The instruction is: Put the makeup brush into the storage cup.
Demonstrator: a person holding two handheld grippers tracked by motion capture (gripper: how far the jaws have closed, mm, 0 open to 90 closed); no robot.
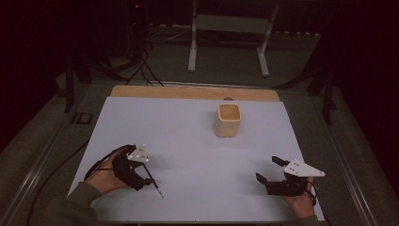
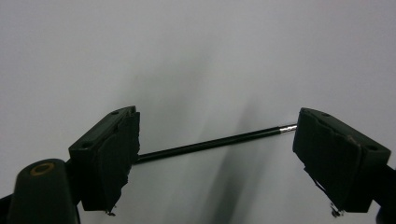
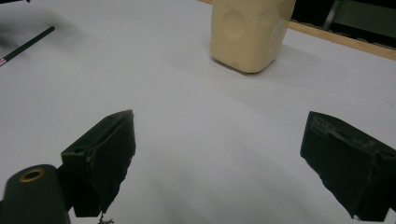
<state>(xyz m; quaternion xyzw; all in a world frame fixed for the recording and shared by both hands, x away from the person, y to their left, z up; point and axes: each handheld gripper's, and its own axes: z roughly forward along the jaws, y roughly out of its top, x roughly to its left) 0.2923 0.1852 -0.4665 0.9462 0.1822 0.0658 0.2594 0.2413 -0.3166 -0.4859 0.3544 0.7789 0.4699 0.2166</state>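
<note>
A thin black pen [image 1: 153,181] lies flat on the white sheet [image 1: 188,141] in the lower left of the high view, slanting down to the right, and the left gripper [image 1: 141,175] sits right over its upper end; in the left gripper view the pen [image 2: 210,143] runs across the middle of the frame between the two black jaws, which stand wide apart with daylight on each side, so nothing is clasped yet; judging by this, the pen is straddled so that a squeeze would pinch its shaft, and the cream cup [image 1: 228,120] standing upright in the upper middle of the high view looks the likely place for it. The left hand [image 1: 106,175] comes in from the lower left corner, wrist low, gripper tipped down toward the sheet. The right gripper [image 1: 268,170] rests at the lower right, well apart from the pen, its jaws spread and empty; its own view looks across bare sheet to the cup [image 3: 250,32] at the top centre, with the pen's end [image 3: 25,45] in the upper left corner; the right hand [image 1: 299,200] lies low and level, apparently waiting.
</note>
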